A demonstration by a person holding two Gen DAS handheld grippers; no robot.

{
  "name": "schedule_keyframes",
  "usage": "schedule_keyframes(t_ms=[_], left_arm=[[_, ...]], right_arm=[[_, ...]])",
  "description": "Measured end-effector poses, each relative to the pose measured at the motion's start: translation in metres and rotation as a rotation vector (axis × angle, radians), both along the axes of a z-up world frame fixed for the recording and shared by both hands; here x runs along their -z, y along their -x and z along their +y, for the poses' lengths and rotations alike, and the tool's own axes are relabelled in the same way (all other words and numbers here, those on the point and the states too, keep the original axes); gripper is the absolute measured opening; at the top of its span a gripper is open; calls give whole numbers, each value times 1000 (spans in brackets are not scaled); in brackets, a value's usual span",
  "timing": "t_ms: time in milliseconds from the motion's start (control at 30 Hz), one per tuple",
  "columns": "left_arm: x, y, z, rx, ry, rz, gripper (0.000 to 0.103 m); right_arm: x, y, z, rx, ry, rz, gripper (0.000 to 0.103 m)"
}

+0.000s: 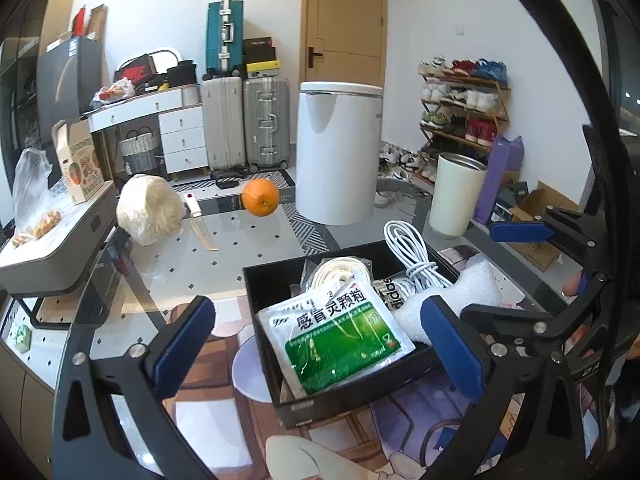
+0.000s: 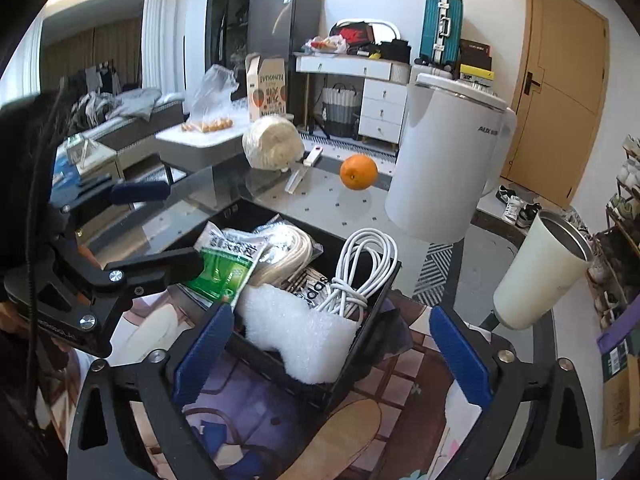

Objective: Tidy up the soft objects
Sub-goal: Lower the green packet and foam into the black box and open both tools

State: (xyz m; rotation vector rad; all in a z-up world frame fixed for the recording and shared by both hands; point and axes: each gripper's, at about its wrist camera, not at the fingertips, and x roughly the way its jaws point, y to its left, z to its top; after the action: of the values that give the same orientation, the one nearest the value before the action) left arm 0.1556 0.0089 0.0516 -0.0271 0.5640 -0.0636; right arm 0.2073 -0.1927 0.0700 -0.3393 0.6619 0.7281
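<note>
A black box sits on the table and holds a green-and-white medicine sachet, a white foam piece, a coiled white cable, a bagged rope coil and an adidas-printed item. My left gripper is open and empty, its fingers either side of the box's near corner. My right gripper is open and empty in front of the foam. Each gripper shows at the edge of the other's view.
On the glass table stand a white kettle, a cream tumbler, an orange, a knife and a wrapped noodle bundle. A patterned mat lies under the box.
</note>
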Motion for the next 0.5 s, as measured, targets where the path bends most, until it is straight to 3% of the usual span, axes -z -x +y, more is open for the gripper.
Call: schedule_keyframes(t_ms=[500], left_arm=[[16, 48, 10, -83, 5, -45, 103]], right_arm=[[13, 37, -18, 57, -130, 1, 102]])
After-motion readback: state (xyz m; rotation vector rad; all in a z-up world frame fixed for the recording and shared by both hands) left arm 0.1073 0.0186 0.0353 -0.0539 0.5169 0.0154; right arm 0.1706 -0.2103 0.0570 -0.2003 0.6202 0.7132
